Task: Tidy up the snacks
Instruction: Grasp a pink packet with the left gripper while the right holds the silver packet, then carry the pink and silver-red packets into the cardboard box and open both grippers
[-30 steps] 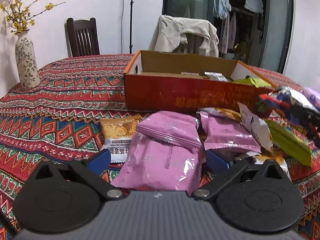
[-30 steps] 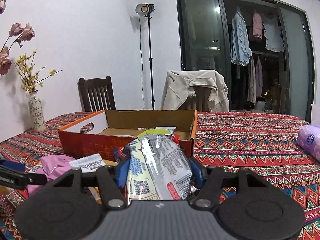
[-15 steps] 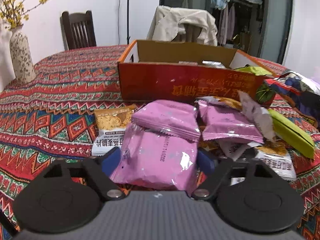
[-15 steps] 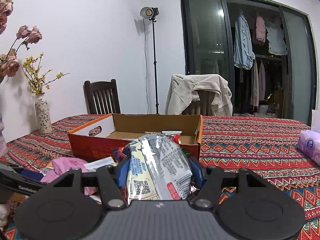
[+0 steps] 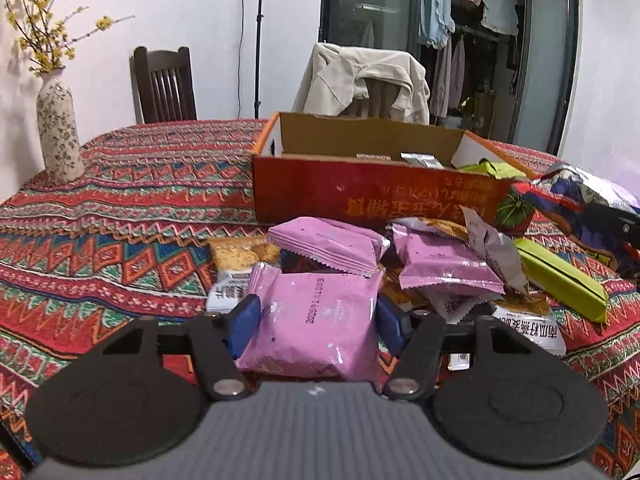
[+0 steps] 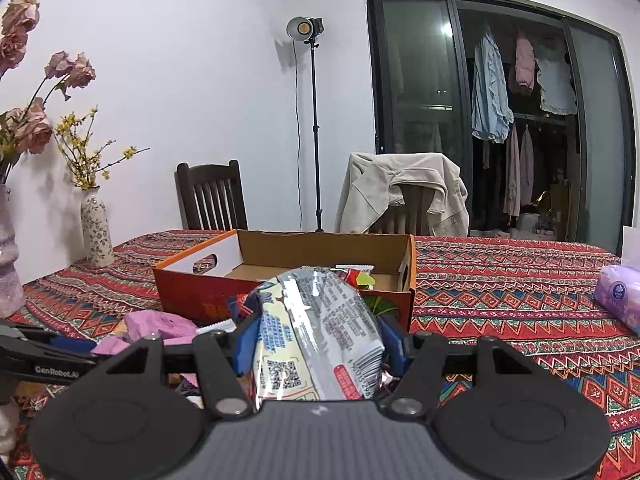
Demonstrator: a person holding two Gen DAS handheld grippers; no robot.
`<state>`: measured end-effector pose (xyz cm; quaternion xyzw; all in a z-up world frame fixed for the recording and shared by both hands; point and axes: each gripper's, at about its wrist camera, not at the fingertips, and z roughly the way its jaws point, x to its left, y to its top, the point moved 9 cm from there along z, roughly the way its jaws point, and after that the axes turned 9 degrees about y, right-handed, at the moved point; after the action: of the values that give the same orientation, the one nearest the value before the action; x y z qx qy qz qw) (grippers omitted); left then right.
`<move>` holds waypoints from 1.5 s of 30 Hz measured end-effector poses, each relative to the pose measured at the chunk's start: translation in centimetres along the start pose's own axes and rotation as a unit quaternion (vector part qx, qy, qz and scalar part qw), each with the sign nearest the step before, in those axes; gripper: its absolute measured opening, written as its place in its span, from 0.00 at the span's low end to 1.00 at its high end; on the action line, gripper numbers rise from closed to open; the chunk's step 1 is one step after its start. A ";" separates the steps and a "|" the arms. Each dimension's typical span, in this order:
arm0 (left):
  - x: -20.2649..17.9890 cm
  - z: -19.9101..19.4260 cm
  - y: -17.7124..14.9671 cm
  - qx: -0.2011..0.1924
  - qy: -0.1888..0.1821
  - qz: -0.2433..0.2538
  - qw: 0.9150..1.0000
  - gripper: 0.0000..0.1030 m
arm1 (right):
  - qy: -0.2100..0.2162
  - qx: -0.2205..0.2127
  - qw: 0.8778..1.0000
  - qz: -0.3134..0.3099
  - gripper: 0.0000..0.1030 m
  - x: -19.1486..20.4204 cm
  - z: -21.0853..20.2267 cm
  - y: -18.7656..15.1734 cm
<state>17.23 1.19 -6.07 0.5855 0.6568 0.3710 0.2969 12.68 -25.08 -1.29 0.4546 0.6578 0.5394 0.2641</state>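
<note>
**Gripping one packet in each gripper**

Clamping from both sides, the left gripper (image 5: 316,320) has just been closing its jaws, and its blue pads (image 5: 245,322) now press a pink packet (image 5: 316,322) at 6 o'clock of the left wrist view. More packets lie in a pile (image 5: 432,268) on the patterned cloth (image 5: 120,220), toward 1 o'clock of it. The orange box (image 5: 372,196) stands beyond the pile at 12 o'clock, a few packets inside. A vase (image 5: 58,132) is at 10 o'clock.

The right gripper (image 6: 318,340) is clamped on a silver bag (image 6: 316,332), upright between its pads. In that view the box (image 6: 200,292) sits just behind the bag, and a purple tissue pack (image 6: 620,296) lies at 3 o'clock.
</note>
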 end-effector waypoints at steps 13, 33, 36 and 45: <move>-0.4 -3.0 3.9 -0.069 -0.002 0.002 0.998 0.61 | 0.003 -0.009 1.000 -0.006 0.59 0.4 0.3 1.2; -5.1 0.6 15.5 -0.145 0.006 -0.010 0.989 0.61 | -0.029 -0.028 0.999 0.013 0.59 -1.9 8.3 8.8; -5.1 2.1 16.7 -0.143 0.011 -0.017 0.990 0.61 | -0.034 -0.022 0.999 0.020 0.59 -2.4 10.0 9.5; -4.3 8.0 18.5 -0.123 0.038 -0.044 0.991 0.61 | -0.053 -0.001 0.998 0.038 0.59 -4.0 15.6 9.4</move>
<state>34.62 -1.19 4.80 0.5007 0.6417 0.4578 0.3576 30.51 -21.28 2.76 0.5066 0.6248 0.5249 0.2783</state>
